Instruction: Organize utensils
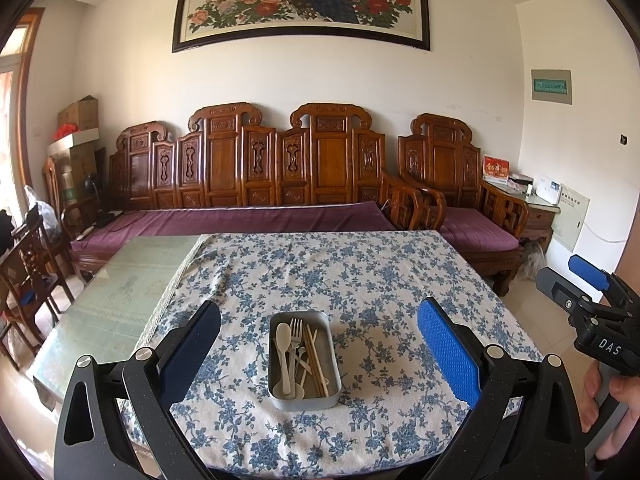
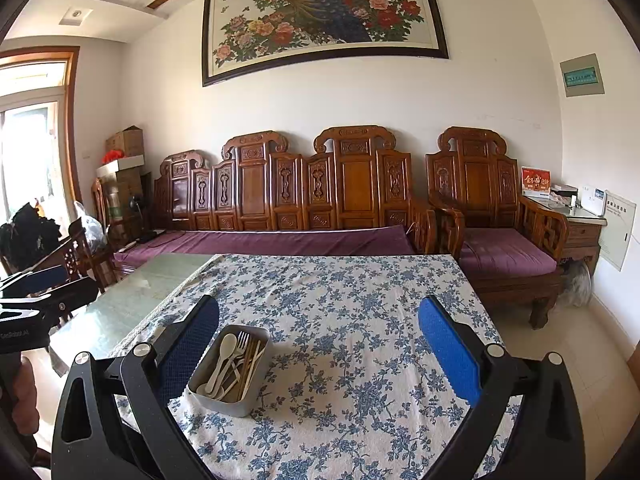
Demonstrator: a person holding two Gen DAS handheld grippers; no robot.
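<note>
Left gripper (image 1: pixel 318 354): held apart, empty | right gripper (image 2: pixel 318 354): held apart, empty | utensils (image 1: pixel 301 356) contained in metal tin (image 1: pixel 305 400) (on floral tablecloth (image 1: pixel 360 280)).

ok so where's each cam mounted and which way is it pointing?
Left wrist: on the left gripper, open, facing the metal tin dead ahead on the floral tablecloth; right gripper and a hand at the right edge.
Right wrist: on the right gripper, open, further right; tin left of centre; left gripper at the left edge.
Shared: tin, tablecloth, wooden sofa.
</note>
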